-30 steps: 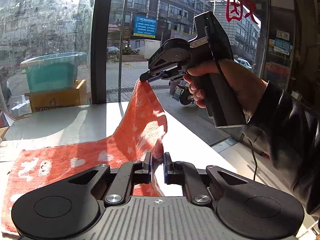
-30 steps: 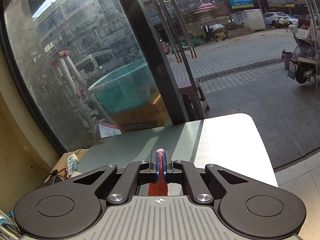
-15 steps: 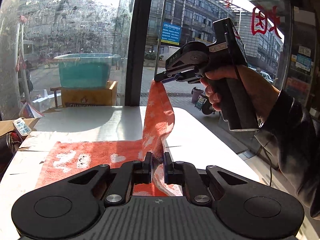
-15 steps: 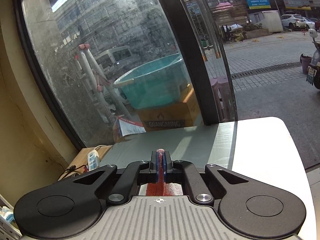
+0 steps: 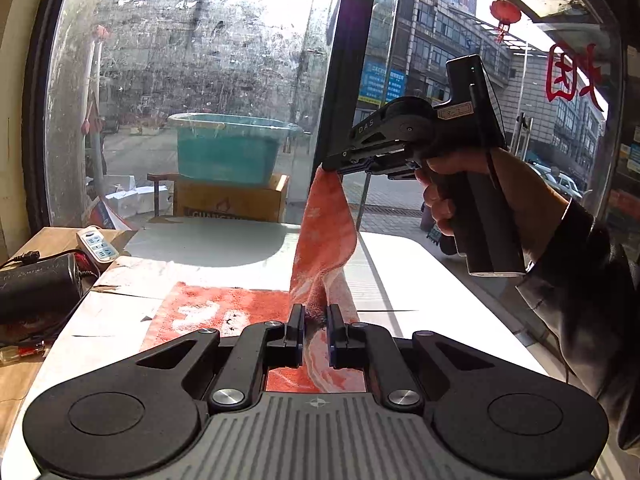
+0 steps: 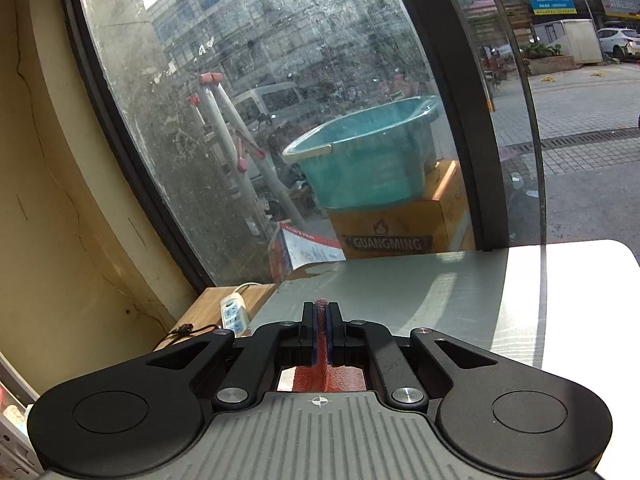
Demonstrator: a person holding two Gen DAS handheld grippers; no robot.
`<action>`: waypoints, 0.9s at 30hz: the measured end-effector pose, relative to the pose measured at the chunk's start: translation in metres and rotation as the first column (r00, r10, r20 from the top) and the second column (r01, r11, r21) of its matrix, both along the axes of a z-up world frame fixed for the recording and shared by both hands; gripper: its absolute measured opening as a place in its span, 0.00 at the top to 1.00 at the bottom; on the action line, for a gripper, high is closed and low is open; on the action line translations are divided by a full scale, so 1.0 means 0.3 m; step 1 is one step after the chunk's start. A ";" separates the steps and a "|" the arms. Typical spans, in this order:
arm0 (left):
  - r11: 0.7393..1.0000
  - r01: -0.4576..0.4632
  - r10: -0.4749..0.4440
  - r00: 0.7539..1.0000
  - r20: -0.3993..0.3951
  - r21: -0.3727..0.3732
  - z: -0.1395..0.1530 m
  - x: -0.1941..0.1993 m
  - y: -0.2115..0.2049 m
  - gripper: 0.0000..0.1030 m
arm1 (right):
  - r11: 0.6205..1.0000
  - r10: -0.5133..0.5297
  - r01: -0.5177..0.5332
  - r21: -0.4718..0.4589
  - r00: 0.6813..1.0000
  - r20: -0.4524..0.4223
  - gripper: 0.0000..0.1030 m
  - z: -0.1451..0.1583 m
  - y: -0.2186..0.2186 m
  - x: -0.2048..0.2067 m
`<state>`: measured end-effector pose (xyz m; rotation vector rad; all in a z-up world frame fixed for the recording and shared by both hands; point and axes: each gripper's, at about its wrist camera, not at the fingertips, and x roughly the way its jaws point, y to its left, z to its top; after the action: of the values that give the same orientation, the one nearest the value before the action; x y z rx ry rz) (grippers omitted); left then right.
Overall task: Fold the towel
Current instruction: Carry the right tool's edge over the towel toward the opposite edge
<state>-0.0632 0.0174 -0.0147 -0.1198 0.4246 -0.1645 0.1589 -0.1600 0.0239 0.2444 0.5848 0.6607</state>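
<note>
**Holding an orange towel up by two corners over a white table**

Gripping one edge of the orange towel (image 5: 326,236), the left gripper (image 5: 315,334) has its jaws drawn in on a bunched fold of cloth between the pads. From there the towel climbs to the right gripper (image 5: 334,166), held higher and farther off in a person's hand (image 5: 492,196) with a dark sleeve (image 5: 588,292); its tips are clamped on the upper corner. The rest of the towel lies flat on the white table (image 5: 224,244), to the left of the raised part, showing pale patches.

Only the left wrist view shows that whole span, the hand, and a black cylinder (image 5: 38,284) on the wooden side surface at the left.

The right wrist view shows far less of the towel: a thin sliver pinched between the closed pads at the right gripper (image 6: 321,334), and a dark red patch below them. It gives a clearer look at the power strip (image 6: 233,312), the teal tub (image 6: 368,152) sitting on a yellow box (image 6: 404,228) behind the dirty window, and the far end of the table (image 6: 420,288), which lies bare.
</note>
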 end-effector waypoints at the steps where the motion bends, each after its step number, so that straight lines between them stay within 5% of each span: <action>1: 1.000 -0.010 0.010 1.000 -0.004 -0.001 -0.003 0.000 0.012 0.89 | 1.000 0.005 -0.005 -0.002 1.000 -0.001 0.96 -0.001 0.013 0.001; 27: 0.981 -0.194 0.195 0.965 -0.176 0.024 -0.095 0.021 0.174 0.89 | 0.980 0.146 -0.148 -0.130 0.989 -0.027 0.96 -0.096 0.290 0.001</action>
<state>-0.0568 0.0696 -0.0433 -0.1701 0.5884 0.0421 0.1591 -0.0730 -0.0050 0.0842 0.6643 0.7599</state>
